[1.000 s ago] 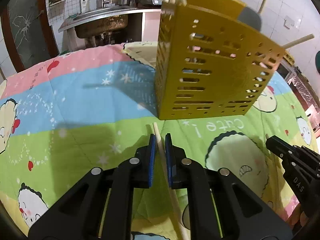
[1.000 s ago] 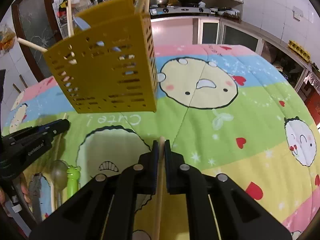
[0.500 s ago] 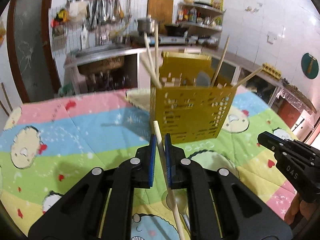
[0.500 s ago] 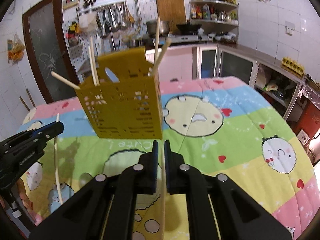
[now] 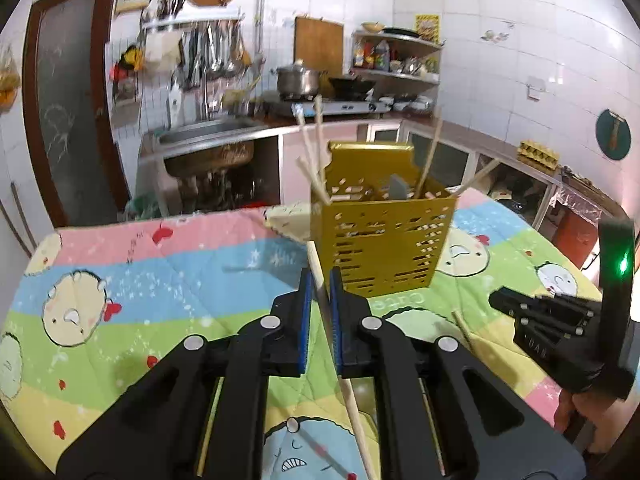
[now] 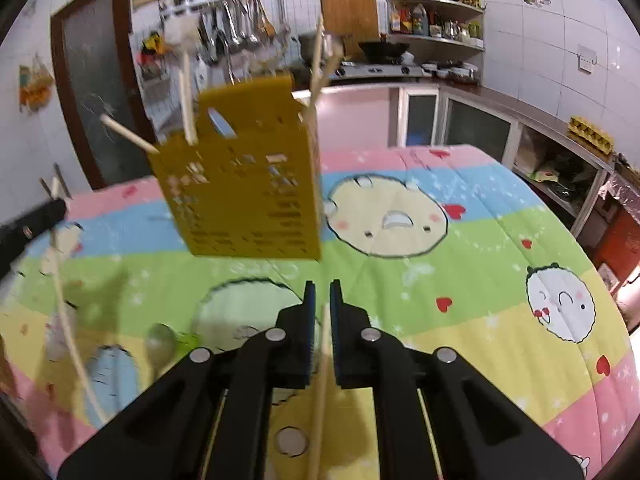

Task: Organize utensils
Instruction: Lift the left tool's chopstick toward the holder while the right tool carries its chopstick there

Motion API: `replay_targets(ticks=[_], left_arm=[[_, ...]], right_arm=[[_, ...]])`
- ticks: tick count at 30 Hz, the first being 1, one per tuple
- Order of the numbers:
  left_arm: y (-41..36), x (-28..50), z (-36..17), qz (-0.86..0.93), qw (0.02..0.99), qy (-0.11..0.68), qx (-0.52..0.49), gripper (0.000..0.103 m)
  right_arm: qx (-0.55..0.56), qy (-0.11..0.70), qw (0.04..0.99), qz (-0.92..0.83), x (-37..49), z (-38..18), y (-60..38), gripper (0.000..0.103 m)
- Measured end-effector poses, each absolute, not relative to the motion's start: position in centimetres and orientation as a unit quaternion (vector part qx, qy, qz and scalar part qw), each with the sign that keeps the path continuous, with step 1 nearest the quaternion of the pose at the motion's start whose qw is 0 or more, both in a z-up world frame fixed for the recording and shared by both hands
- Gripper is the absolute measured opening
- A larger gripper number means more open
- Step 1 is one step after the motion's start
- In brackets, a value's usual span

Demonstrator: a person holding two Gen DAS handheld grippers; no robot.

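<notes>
A yellow perforated utensil holder [image 5: 380, 240] [image 6: 244, 200] stands on the table with several chopsticks and a grey utensil in it. My left gripper [image 5: 320, 276] is shut on a wooden chopstick [image 5: 344, 384] that runs slantwise between its pads, a little in front of the holder. It also shows at the left edge of the right wrist view, left gripper [image 6: 56, 208], with the chopstick [image 6: 72, 332] hanging below. The jaws of my right gripper [image 6: 322, 286] [image 5: 500, 300] are opening. A second chopstick [image 6: 325, 344] stands loose between them, with a gap at the left pad.
A colourful cartoon cloth [image 6: 460, 280] covers the table. On it at the near left lies a spoon with a green frog handle [image 6: 160, 344]. Behind the table run a sink [image 5: 208, 152] and kitchen counters [image 6: 500, 104] with shelves.
Both grippers have risen and drawn back from the holder. The left one still grips its chopstick. The right jaws have parted, and its chopstick has slid lower between them.
</notes>
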State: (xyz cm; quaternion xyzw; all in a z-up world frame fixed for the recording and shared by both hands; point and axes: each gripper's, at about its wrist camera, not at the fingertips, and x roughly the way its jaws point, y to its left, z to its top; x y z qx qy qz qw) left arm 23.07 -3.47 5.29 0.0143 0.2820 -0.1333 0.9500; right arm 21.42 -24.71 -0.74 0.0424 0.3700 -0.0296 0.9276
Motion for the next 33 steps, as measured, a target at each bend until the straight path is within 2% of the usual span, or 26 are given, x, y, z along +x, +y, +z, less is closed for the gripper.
replay_targets(ticks=[1,2,3,5,9,11,14,16,17,23,33], left_arm=[[-3.3,23.8,5.0,-0.133,0.947,0.292,0.011,0.008],[-3.3,24.4,4.7,-0.133,0.945,0.299,0.010,0.007],[-3.2,24.9,4.4,-0.133,0.943,0.304,0.010,0.007],[-3.4,25.6,3.9,-0.133,0.941,0.311,0.012,0.007],[-3.7,26.7,2.9,-0.136,0.937,0.322,0.016,0.007],[-3.9,27.0,2.6,-0.136,0.936,0.323,0.019,0.007],[-4.0,27.2,2.6,-0.140,0.935,0.325,0.018,0.007],[-4.2,27.2,2.6,-0.140,0.936,0.323,0.020,0.007],[-4.2,27.1,2.7,-0.141,0.936,0.321,0.020,0.007],[-4.2,25.9,3.6,-0.142,0.941,0.305,0.025,0.007],[-3.9,22.7,5.4,-0.148,0.950,0.272,0.027,0.007]], right_arm=[[0.042,0.377,0.925,-0.032,21.8,-1.3,-24.8,0.022],[0.045,0.384,0.921,-0.036,22.2,-1.9,-25.0,0.044],[0.046,0.387,0.920,-0.037,22.5,-2.2,-25.0,0.050],[0.035,0.399,0.916,-0.038,23.4,-3.0,-24.9,0.050],[0.030,0.430,0.901,-0.041,25.2,-4.5,-24.6,0.046],[0.026,0.447,0.893,-0.042,26.1,-5.2,-24.4,0.036],[0.014,0.460,0.887,-0.048,27.1,-5.7,-24.0,0.029],[0.012,0.467,0.883,-0.051,27.3,-5.6,-23.8,0.018],[0.013,0.467,0.883,-0.050,27.3,-5.5,-23.8,0.007],[0.036,0.440,0.896,-0.041,25.6,-3.8,-24.1,0.006],[0.059,0.313,0.947,-0.033,19.5,3.7,-24.5,0.006]])
